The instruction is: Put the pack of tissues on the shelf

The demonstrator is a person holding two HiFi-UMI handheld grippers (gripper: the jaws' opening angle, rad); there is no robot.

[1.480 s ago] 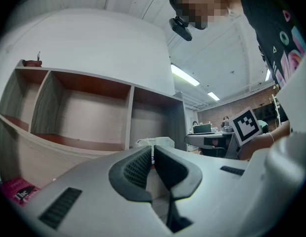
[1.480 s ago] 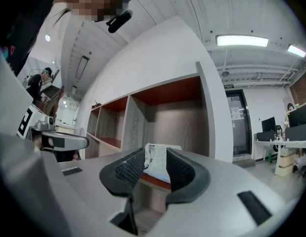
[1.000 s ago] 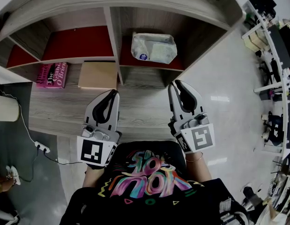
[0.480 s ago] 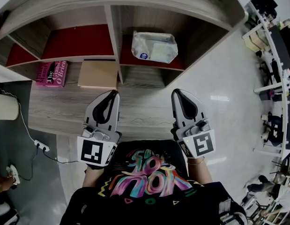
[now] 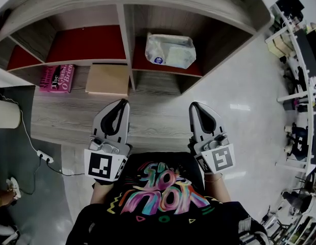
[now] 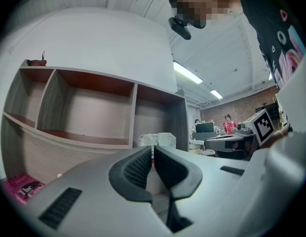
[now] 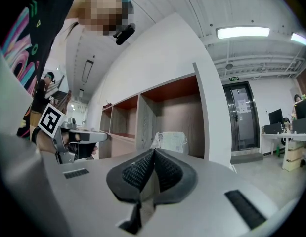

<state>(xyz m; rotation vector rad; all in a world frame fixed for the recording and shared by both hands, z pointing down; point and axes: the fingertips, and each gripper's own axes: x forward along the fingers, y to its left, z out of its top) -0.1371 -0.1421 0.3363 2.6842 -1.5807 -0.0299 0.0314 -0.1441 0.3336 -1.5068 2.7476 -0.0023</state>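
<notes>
Right gripper just closed empty beside closed left gripper; tissue pack shelved ahead.

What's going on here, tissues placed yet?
A person holds a gripper in each hand in front of a wooden shelf. The pack of tissues already sits in its right compartment, and neither gripper touches it. The left gripper is shut and empty. The right gripper has just been closing, with nothing between its jaws. Neither reaches into the compartment.
</notes>
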